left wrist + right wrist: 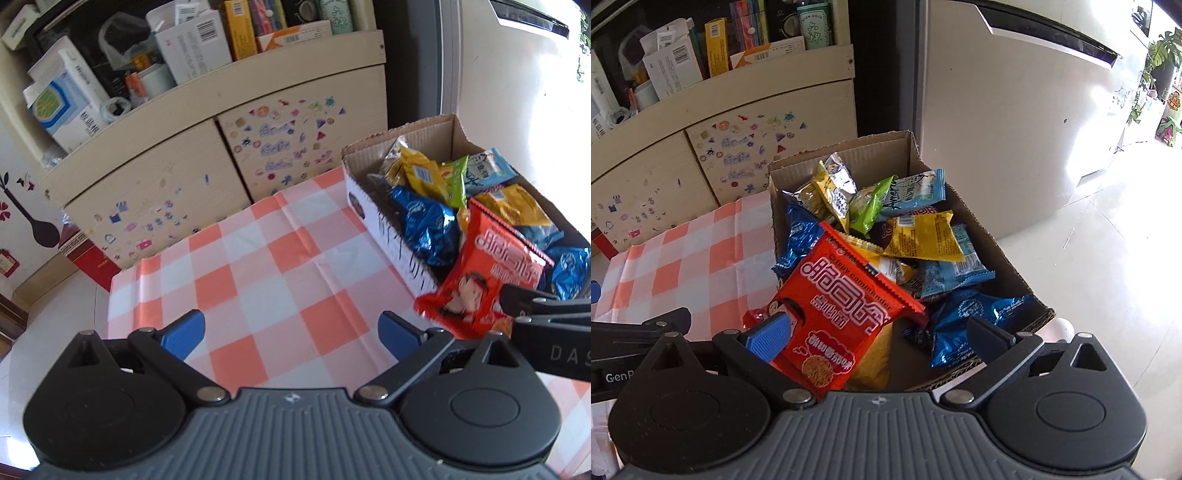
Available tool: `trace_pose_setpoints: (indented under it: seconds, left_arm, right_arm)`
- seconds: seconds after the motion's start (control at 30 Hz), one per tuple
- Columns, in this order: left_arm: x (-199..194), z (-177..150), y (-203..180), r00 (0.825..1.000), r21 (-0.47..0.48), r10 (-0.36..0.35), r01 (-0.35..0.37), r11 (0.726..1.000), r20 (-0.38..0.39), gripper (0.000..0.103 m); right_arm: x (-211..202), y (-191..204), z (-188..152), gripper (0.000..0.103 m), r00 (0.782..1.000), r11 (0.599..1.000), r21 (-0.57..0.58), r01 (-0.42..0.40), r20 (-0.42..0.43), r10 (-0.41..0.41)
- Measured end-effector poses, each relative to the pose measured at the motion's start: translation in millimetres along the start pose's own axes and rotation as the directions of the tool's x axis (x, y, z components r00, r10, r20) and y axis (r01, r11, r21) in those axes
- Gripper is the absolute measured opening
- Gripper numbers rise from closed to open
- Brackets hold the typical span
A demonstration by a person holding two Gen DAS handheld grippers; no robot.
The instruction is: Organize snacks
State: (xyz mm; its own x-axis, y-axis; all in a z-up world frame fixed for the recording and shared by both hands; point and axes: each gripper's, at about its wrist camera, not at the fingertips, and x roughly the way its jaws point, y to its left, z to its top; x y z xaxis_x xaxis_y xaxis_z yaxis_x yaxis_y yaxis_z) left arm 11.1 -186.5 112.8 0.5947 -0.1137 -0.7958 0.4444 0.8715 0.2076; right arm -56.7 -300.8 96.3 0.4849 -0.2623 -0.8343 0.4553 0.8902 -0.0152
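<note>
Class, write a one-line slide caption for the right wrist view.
Open right gripper releases a red snack packet over the full cardboard box.

The right gripper [879, 338] stands wide apart over a cardboard box [1004, 258] full of snack packets. A red noodle packet [842, 310] leans against its left blue pad [768, 338], over the box's near edge.

Red pkt [834, 314] hides box [997, 240] snacks, blue pkt [569, 269] cut off
</note>
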Motion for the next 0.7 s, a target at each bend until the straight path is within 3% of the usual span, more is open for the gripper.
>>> trace_pose_setpoints:
  seconds: [0.27, 0.43, 0.7]
  left_arm:
    - [-9.2, -44.4, 28.9, 1.000, -0.077, -0.014, 0.012, 0.997, -0.027, 0.099]
    - [-18.6, -74.7, 42.1, 1.000, -0.091, 0.020, -0.021, 0.996, -0.015, 0.099]
    - [-18.5, -120.6, 74.2, 0.998, -0.172, 0.024, -0.032, 0.985, -0.052, 0.100]
  right_arm:
    - [-12.4, 21.1, -37.9, 0.103, 0.999, 0.997, -0.063, -0.035, 0.014, 0.036]
    - [-18.0, 36.5, -63.2, 0.103, 0.996, 0.992, -0.090, -0.090, 0.008, 0.091]
    - [-14.9, 69.2, -101.2, 0.103, 0.987, 0.974, -0.164, -0.159, -0.048, 0.153]
